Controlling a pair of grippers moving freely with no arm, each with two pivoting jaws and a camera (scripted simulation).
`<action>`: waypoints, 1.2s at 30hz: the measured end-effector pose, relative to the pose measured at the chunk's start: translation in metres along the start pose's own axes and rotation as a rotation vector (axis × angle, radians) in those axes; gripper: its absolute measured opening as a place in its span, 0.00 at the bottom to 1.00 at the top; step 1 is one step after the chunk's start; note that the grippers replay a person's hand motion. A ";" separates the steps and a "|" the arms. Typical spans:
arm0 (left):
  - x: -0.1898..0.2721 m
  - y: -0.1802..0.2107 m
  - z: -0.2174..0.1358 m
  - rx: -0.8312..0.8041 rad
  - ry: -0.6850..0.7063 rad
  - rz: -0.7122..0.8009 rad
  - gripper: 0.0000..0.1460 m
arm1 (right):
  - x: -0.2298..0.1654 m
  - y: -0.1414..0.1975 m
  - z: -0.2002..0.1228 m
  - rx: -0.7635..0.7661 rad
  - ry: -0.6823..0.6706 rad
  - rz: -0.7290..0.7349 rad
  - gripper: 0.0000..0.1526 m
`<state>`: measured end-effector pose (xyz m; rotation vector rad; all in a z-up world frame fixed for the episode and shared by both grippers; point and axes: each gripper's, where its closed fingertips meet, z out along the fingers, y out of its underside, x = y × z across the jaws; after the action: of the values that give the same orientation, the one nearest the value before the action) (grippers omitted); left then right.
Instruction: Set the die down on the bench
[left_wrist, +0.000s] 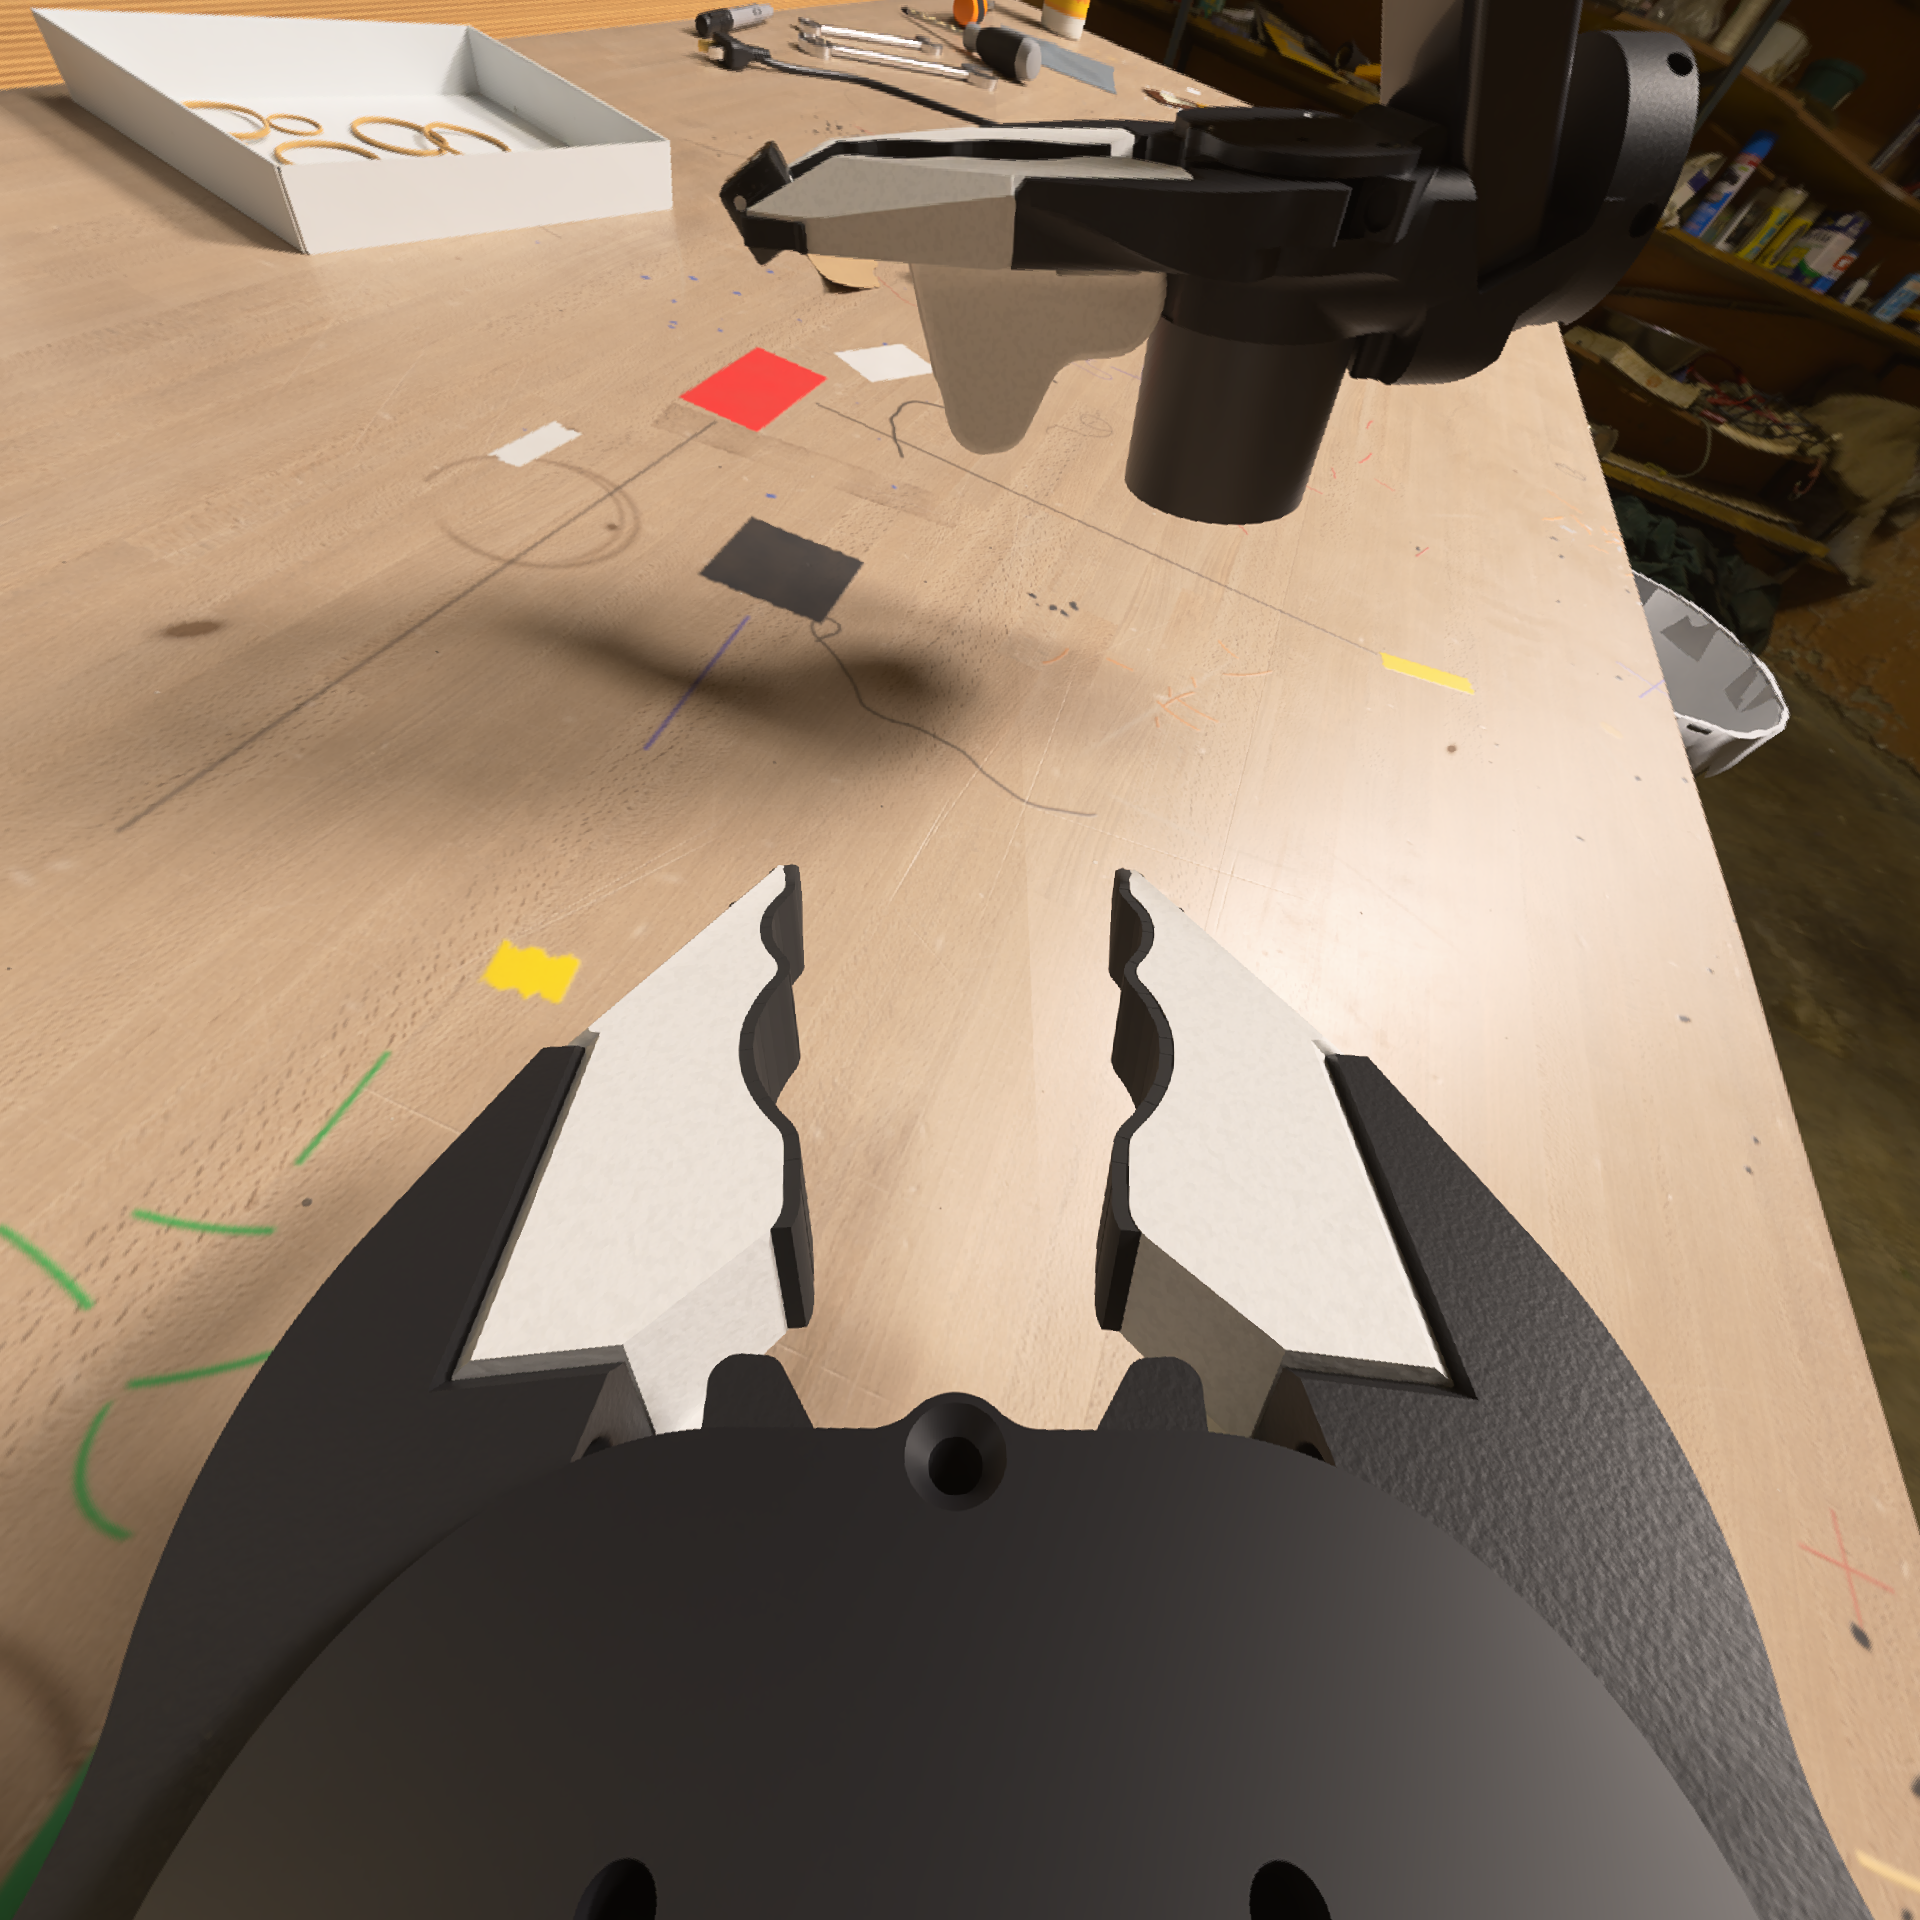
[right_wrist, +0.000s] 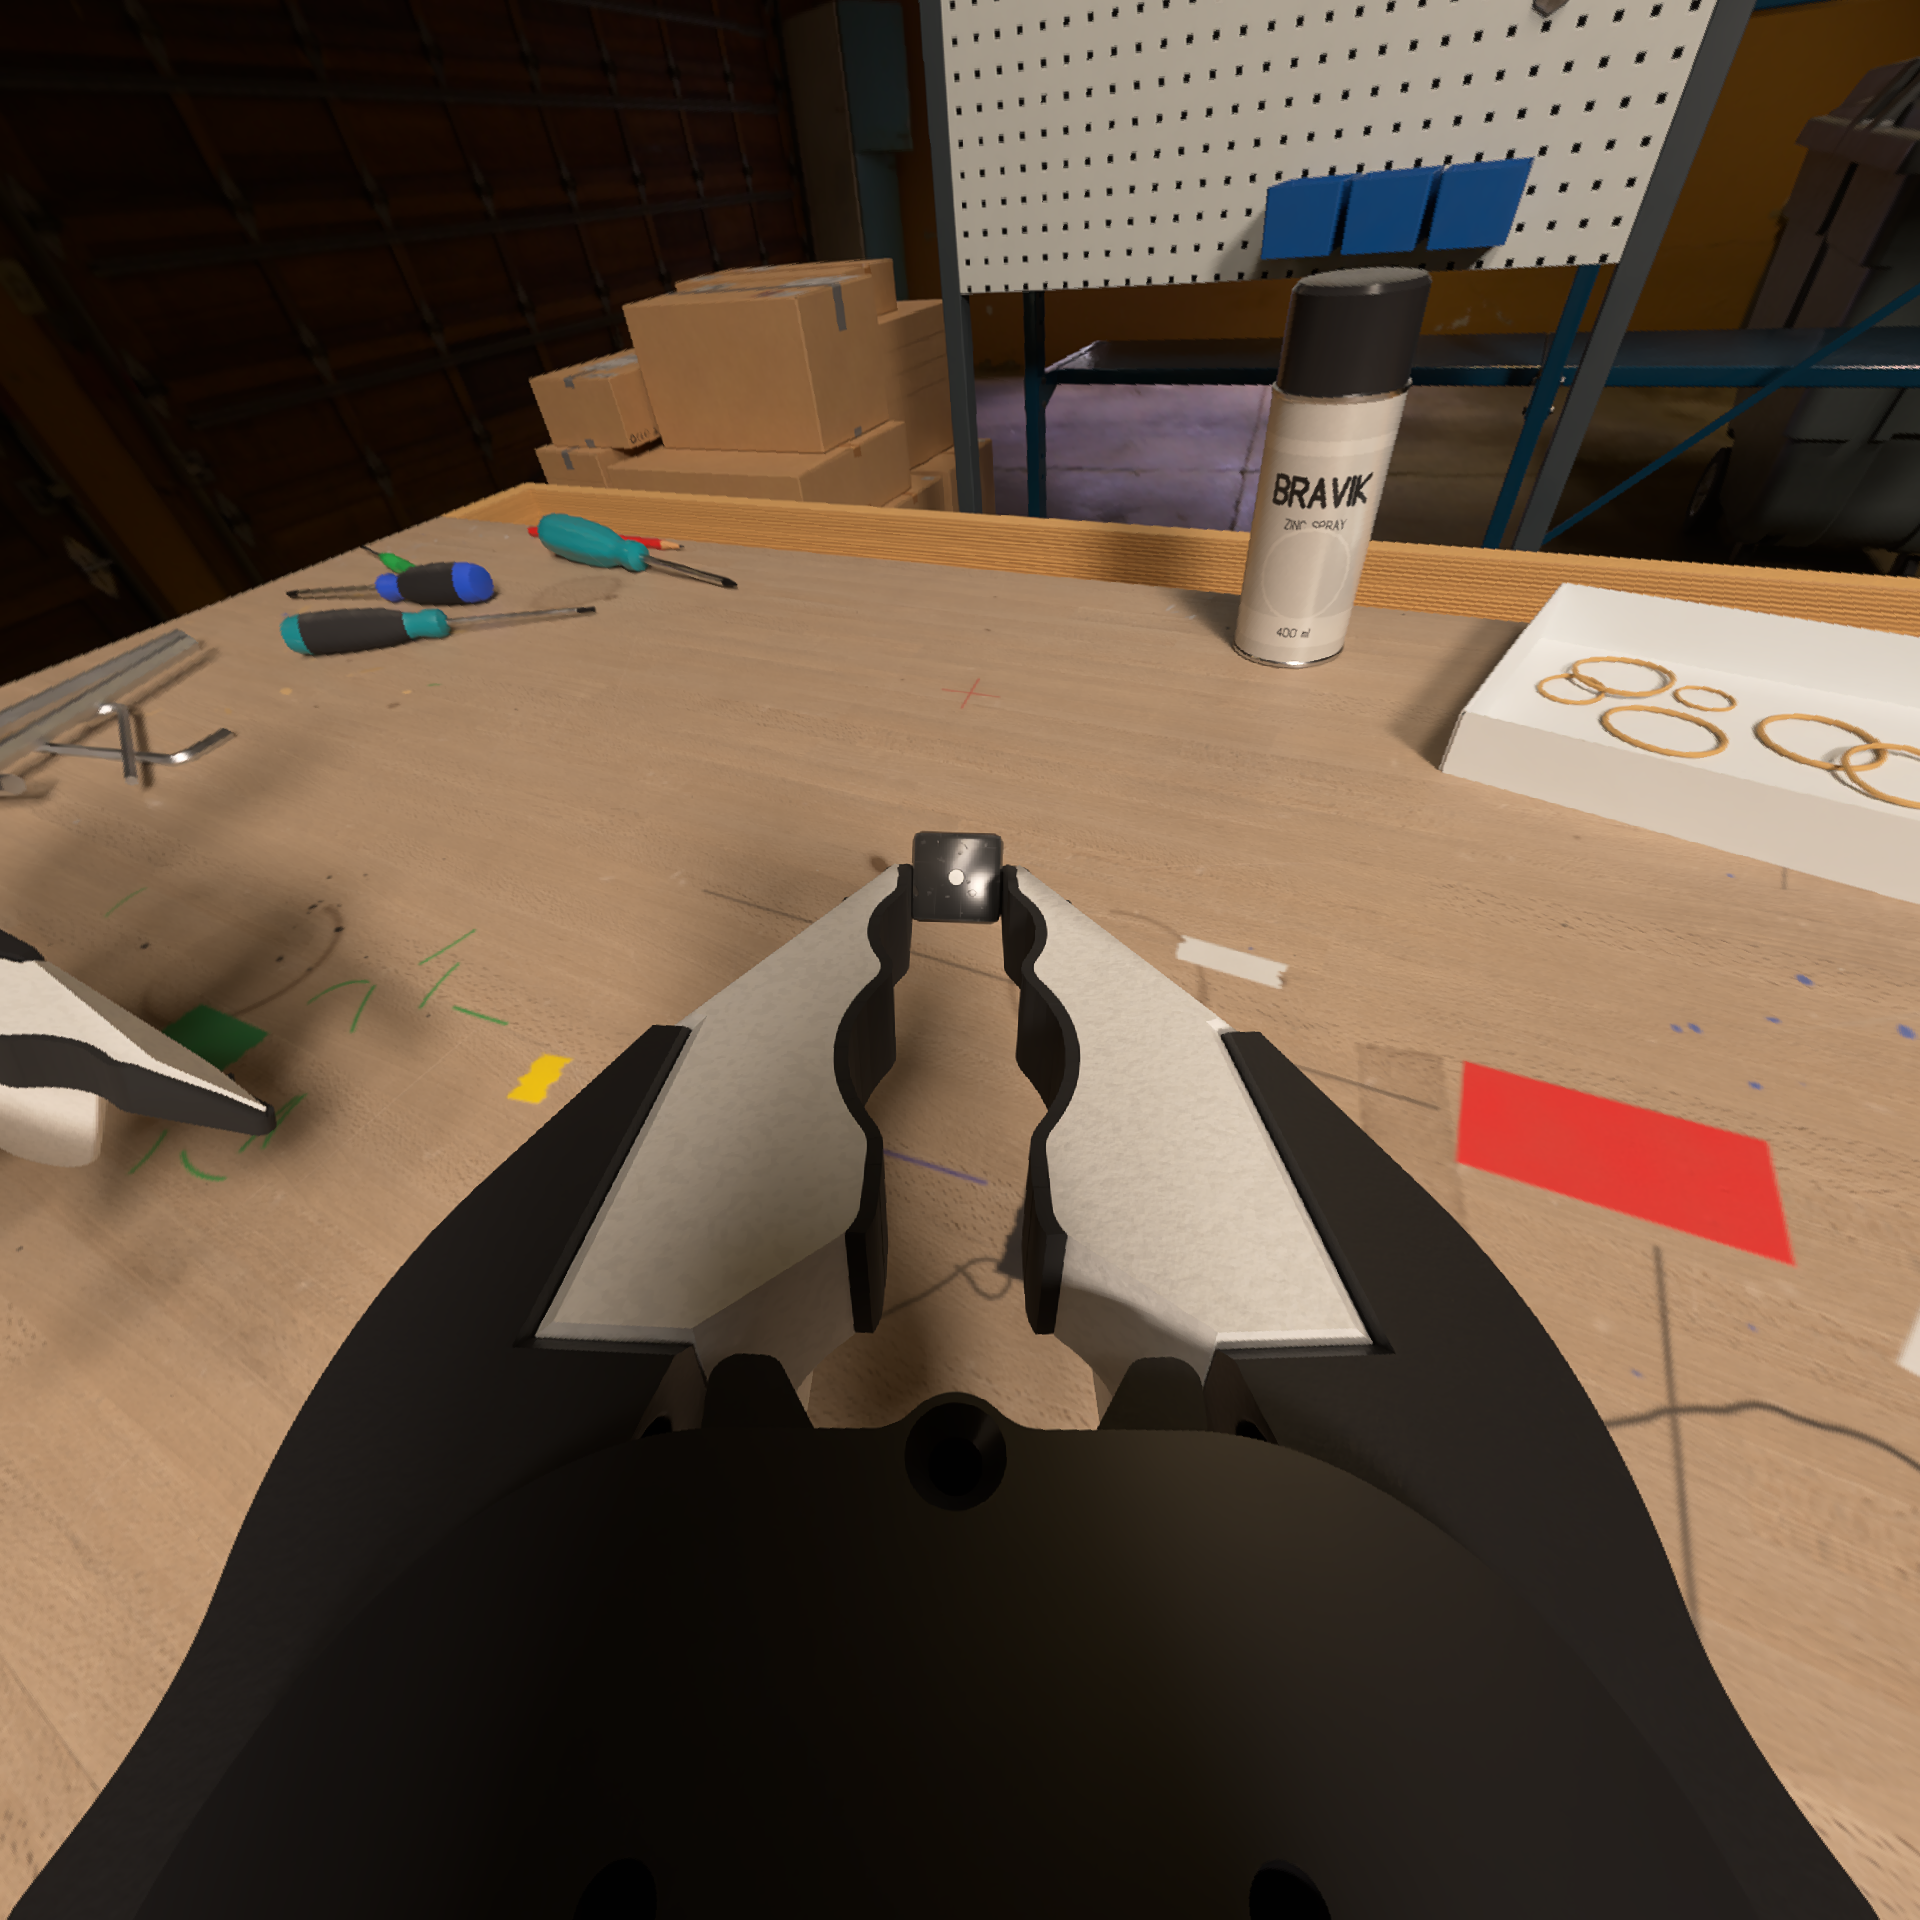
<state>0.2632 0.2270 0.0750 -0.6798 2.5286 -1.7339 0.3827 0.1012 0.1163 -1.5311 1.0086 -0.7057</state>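
Note:
A small black die (right_wrist: 956, 878) with one white pip facing the camera is pinched between the fingertips of my right gripper (right_wrist: 956, 883), held above the wooden bench (right_wrist: 727, 748). In the left wrist view the right gripper (left_wrist: 753, 203) hangs over the far middle of the bench (left_wrist: 312, 623), and the die (left_wrist: 764, 171) shows as a dark block at its tips. My left gripper (left_wrist: 956, 883) is open and empty, low over the bench near its right edge. Its fingertip also shows at the left of the right wrist view (right_wrist: 249, 1112).
A white tray (left_wrist: 582, 197) of rubber bands (right_wrist: 1662, 727) sits at the back. A spray can (right_wrist: 1320, 468), screwdrivers (right_wrist: 384, 629), hex keys (right_wrist: 135, 748) and more tools (left_wrist: 883, 52) lie along the far edges. Red (left_wrist: 753, 387) and black (left_wrist: 781, 566) squares mark the bench.

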 end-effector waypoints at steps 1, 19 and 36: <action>0.000 0.000 0.000 0.002 0.001 -0.001 0.41 | 0.000 0.000 -0.001 -0.005 0.005 -0.007 0.11; 0.011 0.000 0.001 -0.004 0.028 0.000 0.41 | -0.015 0.006 -0.021 -0.024 -0.026 0.017 0.11; 0.019 0.001 0.000 -0.012 0.038 0.017 0.41 | -0.028 0.007 -0.018 -0.032 -0.045 0.014 0.11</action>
<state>0.2461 0.2208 0.0785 -0.6302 2.5631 -1.7446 0.3526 0.1173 0.1159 -1.5597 1.0002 -0.6452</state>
